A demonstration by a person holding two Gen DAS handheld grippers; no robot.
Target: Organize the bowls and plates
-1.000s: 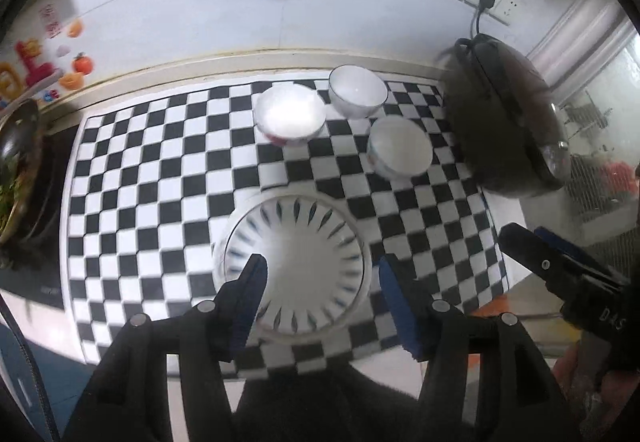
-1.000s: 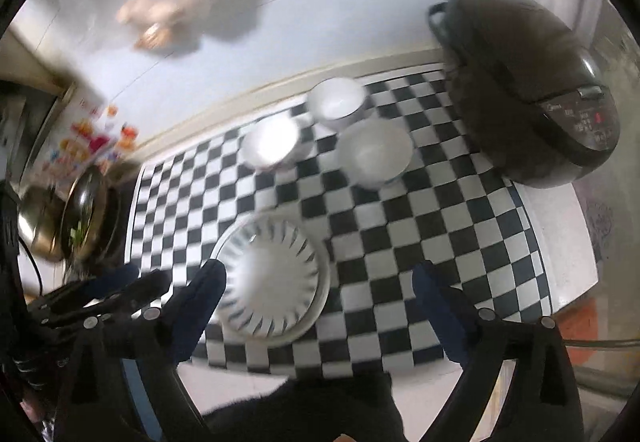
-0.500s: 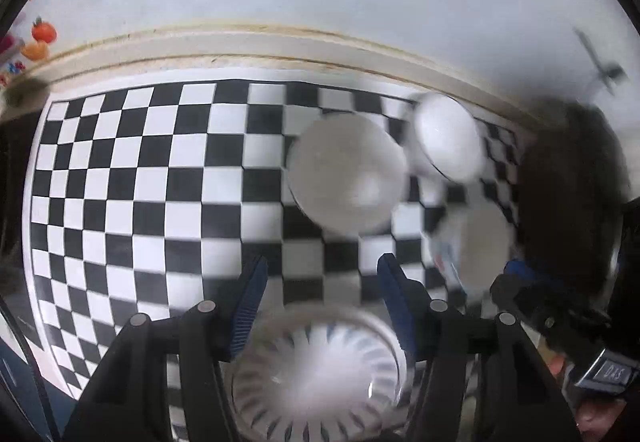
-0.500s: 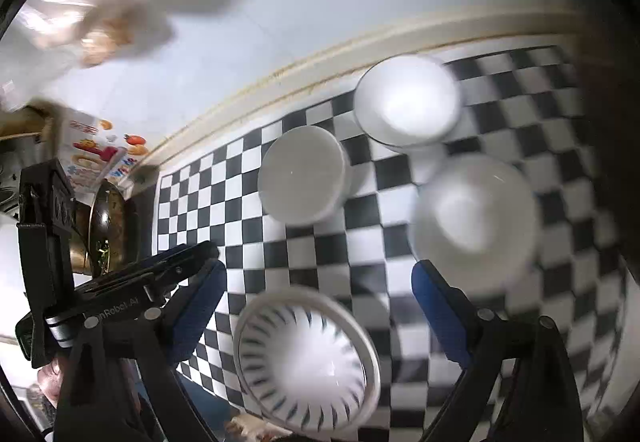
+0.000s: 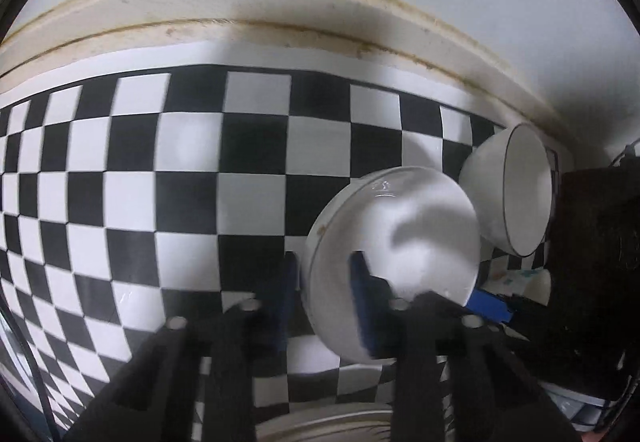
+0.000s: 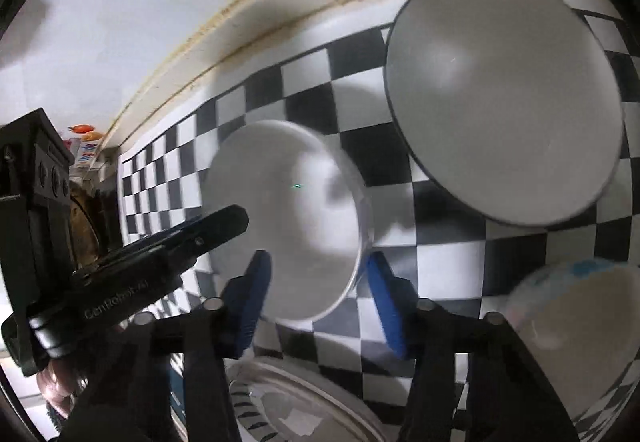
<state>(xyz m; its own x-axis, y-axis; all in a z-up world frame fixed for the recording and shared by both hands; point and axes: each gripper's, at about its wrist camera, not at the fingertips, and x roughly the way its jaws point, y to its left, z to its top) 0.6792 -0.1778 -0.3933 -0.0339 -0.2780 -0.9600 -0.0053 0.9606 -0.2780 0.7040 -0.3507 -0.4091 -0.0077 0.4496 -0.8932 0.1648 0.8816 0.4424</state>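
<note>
My left gripper point(image 5: 326, 296), jaws just closing, straddles the rim of a plain white ceramic bowl point(image 5: 404, 238) on the black-and-white checkered mat point(image 5: 160, 182).

In the left wrist view we see a bowl point(image 5: 394, 238) at lower centre-right on the checked mat point(image 5: 132, 178), with a second bowl point(image 5: 516, 194) just right of it and a ledge point(image 5: 240, 8) behind across the top. In the right wrist view we find one bowl point(image 6: 286, 222) at centre, another point(image 6: 504, 114) upper right, a third point(image 6: 576, 326) lower right, and a plate point(image 6: 280, 402) at the bottom edge.
</note>
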